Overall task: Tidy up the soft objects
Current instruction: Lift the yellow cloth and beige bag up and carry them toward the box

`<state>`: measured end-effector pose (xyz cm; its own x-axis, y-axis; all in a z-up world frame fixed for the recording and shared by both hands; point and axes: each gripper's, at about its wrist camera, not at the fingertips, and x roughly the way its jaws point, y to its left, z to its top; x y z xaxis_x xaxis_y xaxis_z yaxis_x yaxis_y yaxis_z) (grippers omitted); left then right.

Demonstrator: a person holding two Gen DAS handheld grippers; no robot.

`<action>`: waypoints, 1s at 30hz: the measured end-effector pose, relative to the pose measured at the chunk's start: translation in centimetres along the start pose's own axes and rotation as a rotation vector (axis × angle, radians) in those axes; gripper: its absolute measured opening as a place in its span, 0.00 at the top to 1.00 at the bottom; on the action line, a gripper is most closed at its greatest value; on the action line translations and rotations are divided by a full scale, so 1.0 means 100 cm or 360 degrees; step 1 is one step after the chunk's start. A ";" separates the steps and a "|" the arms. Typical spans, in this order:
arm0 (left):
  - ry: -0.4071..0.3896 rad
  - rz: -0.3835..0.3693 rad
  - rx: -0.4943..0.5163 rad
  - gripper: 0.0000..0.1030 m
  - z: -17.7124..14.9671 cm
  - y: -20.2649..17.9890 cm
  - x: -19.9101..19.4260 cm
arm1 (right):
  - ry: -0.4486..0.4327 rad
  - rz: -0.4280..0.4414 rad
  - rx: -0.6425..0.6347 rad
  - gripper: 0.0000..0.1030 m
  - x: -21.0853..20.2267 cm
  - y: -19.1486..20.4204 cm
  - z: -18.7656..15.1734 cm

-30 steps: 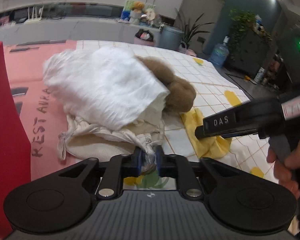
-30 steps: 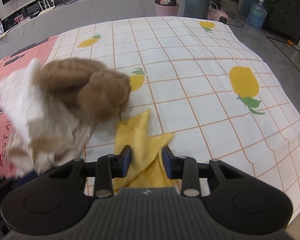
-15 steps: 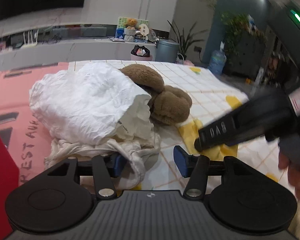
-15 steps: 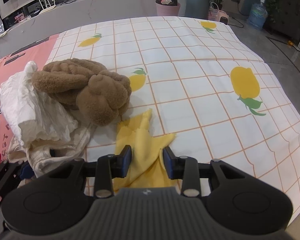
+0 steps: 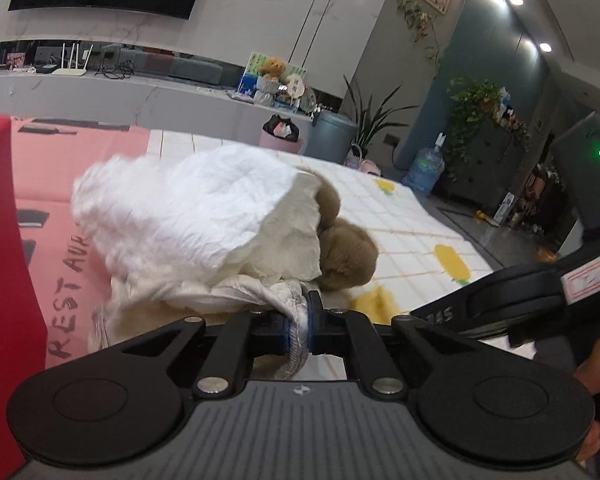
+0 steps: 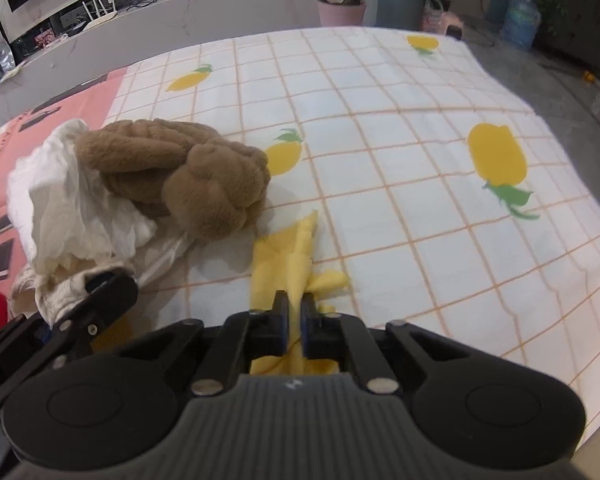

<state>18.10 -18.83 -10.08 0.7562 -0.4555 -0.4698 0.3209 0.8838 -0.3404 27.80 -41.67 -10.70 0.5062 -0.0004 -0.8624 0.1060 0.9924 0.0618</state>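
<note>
Both pairs of fingers have just closed since a moment ago: the left gripper (image 5: 299, 322), which stood spread beside the pile, now pinches a fold of the cream garment (image 5: 236, 294), and the right gripper (image 6: 294, 322), which straddled the yellow cloth (image 6: 288, 264), now has its fingers pressed together on it.

At the far left a red box (image 5: 4, 264) stands at the edge of the pink poster (image 5: 52, 176) that covers that end of the worktop. Next comes the heap of soft things: the cream garment at the bottom, a crumpled white cloth (image 5: 188, 212) draped over it, and a brown plush toy (image 6: 188, 172) leaning against the heap's right side, partly tucked under the white cloth. The left gripper points shallowly downward along the worktop, its fingers gripping the garment's hem at the near edge of the heap.

Just right of the plush toy the yellow cloth lies bunched on the pineapple-print tablecloth (image 6: 400, 160). The right gripper tilts steeply down onto it, with the cloth gathered up between the fingertips. In the left wrist view the right gripper's black body reaches in from the right edge, held by the person's hand (image 5: 598, 364), of which only part shows.
</note>
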 end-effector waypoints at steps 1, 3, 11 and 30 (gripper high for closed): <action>-0.0011 -0.0003 0.0011 0.92 0.002 -0.002 -0.004 | -0.0001 0.0008 0.0003 0.97 -0.002 0.000 -0.001; -0.0046 -0.0016 0.0040 0.92 0.008 -0.008 -0.010 | -0.0025 0.0001 -0.0008 0.98 -0.006 0.003 -0.004; -0.0426 -0.0092 0.0207 0.92 0.032 -0.041 -0.073 | -0.0087 0.0022 0.0042 0.97 -0.024 -0.003 -0.010; -0.0313 -0.0040 0.0161 0.92 0.046 -0.045 -0.096 | -0.0536 0.0128 0.0103 0.97 -0.123 0.005 -0.024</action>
<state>11.99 -17.92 -0.32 0.8409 -0.4564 -0.2908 0.3888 0.8833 -0.2619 19.56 -40.89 -1.26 0.7679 0.0263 -0.6400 0.1030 0.9811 0.1639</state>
